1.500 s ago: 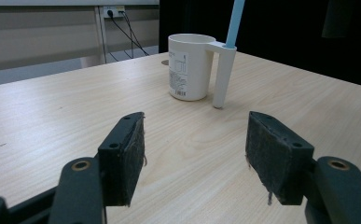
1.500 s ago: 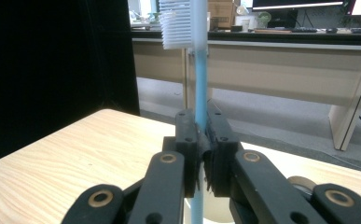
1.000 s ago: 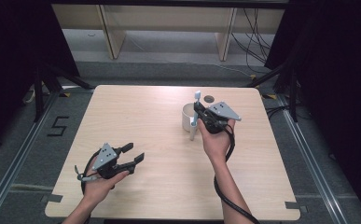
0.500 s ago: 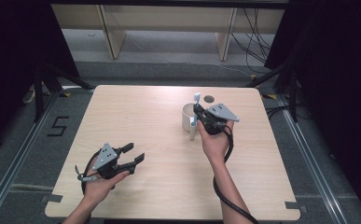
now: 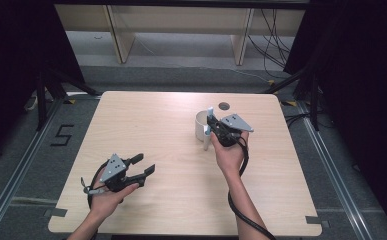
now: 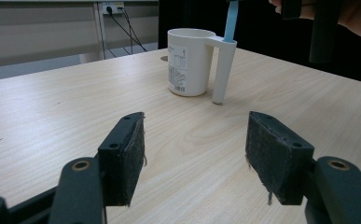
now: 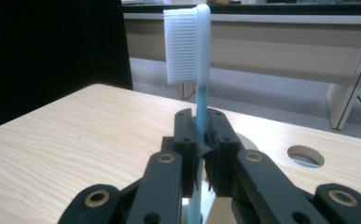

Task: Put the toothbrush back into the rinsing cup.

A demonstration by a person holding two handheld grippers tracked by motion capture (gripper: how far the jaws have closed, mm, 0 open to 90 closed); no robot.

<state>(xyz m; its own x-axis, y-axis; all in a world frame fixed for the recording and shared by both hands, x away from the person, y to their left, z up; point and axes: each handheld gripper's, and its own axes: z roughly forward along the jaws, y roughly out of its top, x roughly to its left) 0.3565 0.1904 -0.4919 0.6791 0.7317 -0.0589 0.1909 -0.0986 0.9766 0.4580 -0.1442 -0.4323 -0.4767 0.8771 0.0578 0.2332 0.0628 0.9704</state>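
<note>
A pale wooden table (image 5: 181, 150) is standing on a grey floor, with dark curtains hanging at both sides and a light wooden shelf frame (image 5: 181, 30) and loose cables running along the back.

In the right gripper view, the right gripper (image 7: 200, 135) is clenching its jaws on the blue handle of a toothbrush (image 7: 192, 46), which is standing upright with its white bristles facing 9 o'clock. The handle's lower end is dropping out of sight behind the jaws. In the high view this right gripper (image 5: 214, 126) is sitting at about 1 o'clock from the table's middle, just above a white cup (image 5: 201, 127). Whether the brush tip is reaching inside the cup cannot be told from there. In the left gripper view the blue handle is rising by the rim, where the cup's (image 6: 187, 60) handle begins, with its top cut off by the frame edge.

A round hole (image 5: 224, 106) in the tabletop is lying just past the cup, at 12 o'clock from it.

The left gripper (image 5: 142, 169) is resting in the hand at about 7 o'clock, well apart from the cup, its jaws spread wide and holding nothing; in its own view the left gripper (image 6: 194, 140) is pointing at the cup over bare wood.
</note>
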